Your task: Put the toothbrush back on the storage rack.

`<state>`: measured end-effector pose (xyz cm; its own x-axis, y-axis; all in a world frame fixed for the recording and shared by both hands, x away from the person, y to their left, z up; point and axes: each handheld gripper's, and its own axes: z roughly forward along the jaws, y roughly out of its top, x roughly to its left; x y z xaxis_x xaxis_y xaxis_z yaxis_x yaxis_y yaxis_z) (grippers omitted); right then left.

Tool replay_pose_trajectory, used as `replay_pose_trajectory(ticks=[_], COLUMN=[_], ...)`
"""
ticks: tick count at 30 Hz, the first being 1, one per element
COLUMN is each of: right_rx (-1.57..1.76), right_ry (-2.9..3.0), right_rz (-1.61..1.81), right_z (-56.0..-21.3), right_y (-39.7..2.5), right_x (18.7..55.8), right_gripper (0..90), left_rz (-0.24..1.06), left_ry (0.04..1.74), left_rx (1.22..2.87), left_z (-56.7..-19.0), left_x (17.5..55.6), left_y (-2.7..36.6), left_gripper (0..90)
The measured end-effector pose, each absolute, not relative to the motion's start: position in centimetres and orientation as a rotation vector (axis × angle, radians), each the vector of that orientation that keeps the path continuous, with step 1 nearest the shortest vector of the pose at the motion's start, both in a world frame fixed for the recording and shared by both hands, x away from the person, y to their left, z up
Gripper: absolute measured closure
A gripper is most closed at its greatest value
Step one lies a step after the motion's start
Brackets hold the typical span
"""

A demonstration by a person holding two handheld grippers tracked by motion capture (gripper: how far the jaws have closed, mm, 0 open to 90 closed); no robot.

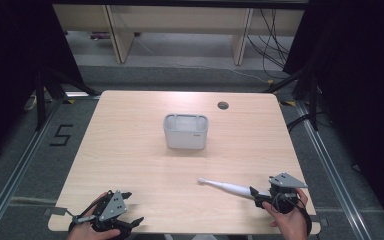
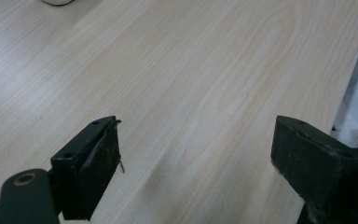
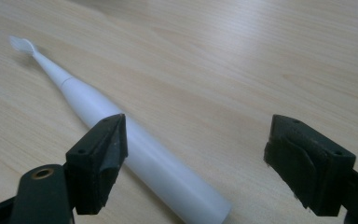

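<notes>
The toothbrush (image 3: pixel 121 126) lies on the tabletop (image 1: pixel 130 150), not yet grasped; right gripper (image 3: pixel 193 163) fingers stand open around its handle, left gripper (image 2: pixel 196 158) open, idle.

Desk (image 1: pixel 130 150): light wood grain, square top, round cable hole (image 1: pixel 223 105) near the far right edge. Bin (image 1: pixel 185 131): white, translucent, open top, upright at desk centre, slightly toward the far side. Floor (image 1: pixel 25 150): grey carpet, black "5" mark (image 1: pixel 61 135) left of the desk. Metal rails run along both sides. Beyond the desk: pale wooden furniture legs (image 1: pixel 120 40), loose black cables (image 1: pixel 272 40) at right. Black curtains (image 1: pixel 10 60) hang on both flanks.
</notes>
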<state>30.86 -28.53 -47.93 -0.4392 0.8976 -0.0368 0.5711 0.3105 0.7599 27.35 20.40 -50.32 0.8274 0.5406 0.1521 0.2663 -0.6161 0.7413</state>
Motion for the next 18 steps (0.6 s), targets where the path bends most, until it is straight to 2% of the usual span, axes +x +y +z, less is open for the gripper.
replay_pose_trajectory(ticks=[18], right_rx=[1.196], right_ry=[2.228], right_rz=[0.89], right_z=[-47.0], right_y=[-28.02], right_x=[31.51], right_gripper=[23.2], left_rz=[0.475], left_ry=[0.589], left_rx=[2.27], left_z=[-50.34], left_x=[27.43], left_y=[20.46], left_gripper=[14.9])
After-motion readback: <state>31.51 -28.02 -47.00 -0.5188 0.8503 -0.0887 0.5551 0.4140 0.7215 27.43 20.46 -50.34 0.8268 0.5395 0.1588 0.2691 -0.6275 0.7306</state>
